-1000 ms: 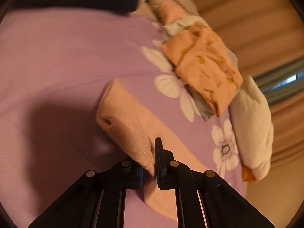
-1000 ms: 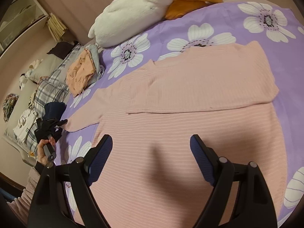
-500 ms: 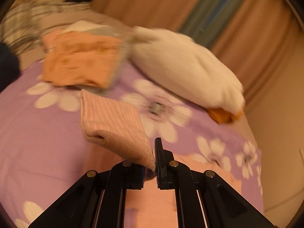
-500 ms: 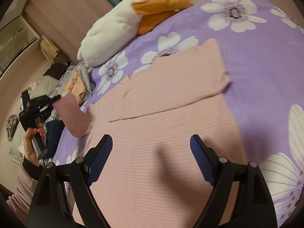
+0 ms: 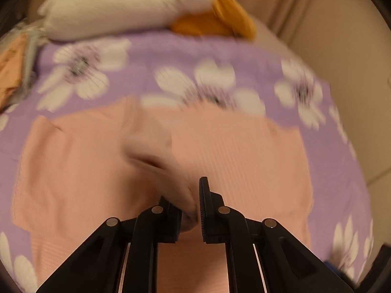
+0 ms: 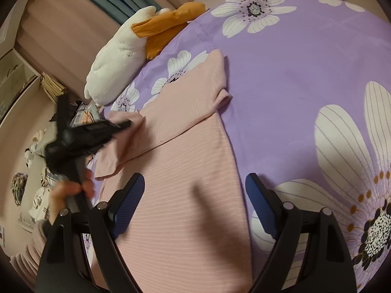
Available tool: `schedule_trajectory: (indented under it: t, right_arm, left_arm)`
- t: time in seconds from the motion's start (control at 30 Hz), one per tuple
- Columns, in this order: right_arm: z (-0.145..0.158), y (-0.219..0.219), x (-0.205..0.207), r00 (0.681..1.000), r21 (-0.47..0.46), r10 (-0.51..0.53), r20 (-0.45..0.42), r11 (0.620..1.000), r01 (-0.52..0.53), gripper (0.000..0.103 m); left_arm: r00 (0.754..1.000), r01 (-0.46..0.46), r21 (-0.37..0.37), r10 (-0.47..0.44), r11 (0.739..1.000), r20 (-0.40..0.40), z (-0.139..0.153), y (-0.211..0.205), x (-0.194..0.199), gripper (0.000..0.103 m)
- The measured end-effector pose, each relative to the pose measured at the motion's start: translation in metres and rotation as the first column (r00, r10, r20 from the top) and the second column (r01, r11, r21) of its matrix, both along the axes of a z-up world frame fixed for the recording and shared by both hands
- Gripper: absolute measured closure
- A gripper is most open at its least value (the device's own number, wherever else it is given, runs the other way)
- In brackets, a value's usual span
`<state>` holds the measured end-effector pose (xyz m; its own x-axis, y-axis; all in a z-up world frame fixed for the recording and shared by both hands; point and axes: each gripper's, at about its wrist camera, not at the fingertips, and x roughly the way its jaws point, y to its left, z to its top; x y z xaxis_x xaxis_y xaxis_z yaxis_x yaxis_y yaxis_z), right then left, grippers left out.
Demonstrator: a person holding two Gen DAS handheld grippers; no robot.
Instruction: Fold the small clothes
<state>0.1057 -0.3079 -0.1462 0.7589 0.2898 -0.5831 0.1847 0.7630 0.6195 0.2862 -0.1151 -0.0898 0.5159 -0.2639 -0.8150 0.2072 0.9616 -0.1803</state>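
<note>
pink sleeve (image 5: 156,151) pinched in left gripper (image 5: 190,210), over the top (image 6: 185,195).

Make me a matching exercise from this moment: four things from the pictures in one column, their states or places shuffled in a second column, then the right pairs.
Things
1. left gripper
2. right gripper
3. plush duck
4. pink top

States or places
A. open, with nothing between its fingers
B. spread flat on the purple flowered bedspread, one sleeve already folded across it
C. shut on the cuff of the other sleeve
D. lying at the far edge of the bed, beside the curtains

Pairs: 1-C, 2-A, 3-D, 4-B
</note>
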Motion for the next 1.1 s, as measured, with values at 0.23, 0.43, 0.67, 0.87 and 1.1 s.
schedule_trajectory:
  t: [0.23,0.43,0.67,0.87,1.1]
  right_arm:
    - [0.010,0.002,0.010,0.999,0.061,0.031,0.043,0.998,-0.034,0.016]
    - [0.024,0.028,0.052,0.991,0.047,0.117,0.063,0.992,-0.120,0.016]
    - [0.020,0.057,0.140,0.984,-0.083,0.176,-0.007,0.981,-0.176,0.027]
    - [-0.001,0.079,0.191,0.975,-0.266,0.164,-0.148,0.943,-0.199,0.062]
    - [0.035,0.100,0.186,0.972,-0.372,0.223,-0.071,0.898,-0.233,0.096]
  left_arm:
    - [0.994,0.095,-0.063,-0.099,0.993,-0.056,-0.001,0.001,-0.011,0.036]
    - [0.998,0.059,-0.061,-0.058,0.996,0.019,0.021,0.050,-0.032,0.036]
    - [0.992,-0.119,-0.070,0.121,0.990,0.021,0.005,0.154,-0.067,0.036]
    - [0.972,-0.237,-0.087,0.237,0.968,-0.009,-0.005,0.217,-0.088,0.035]
    - [0.968,-0.251,-0.126,0.252,0.960,-0.011,-0.007,0.233,-0.088,0.035]
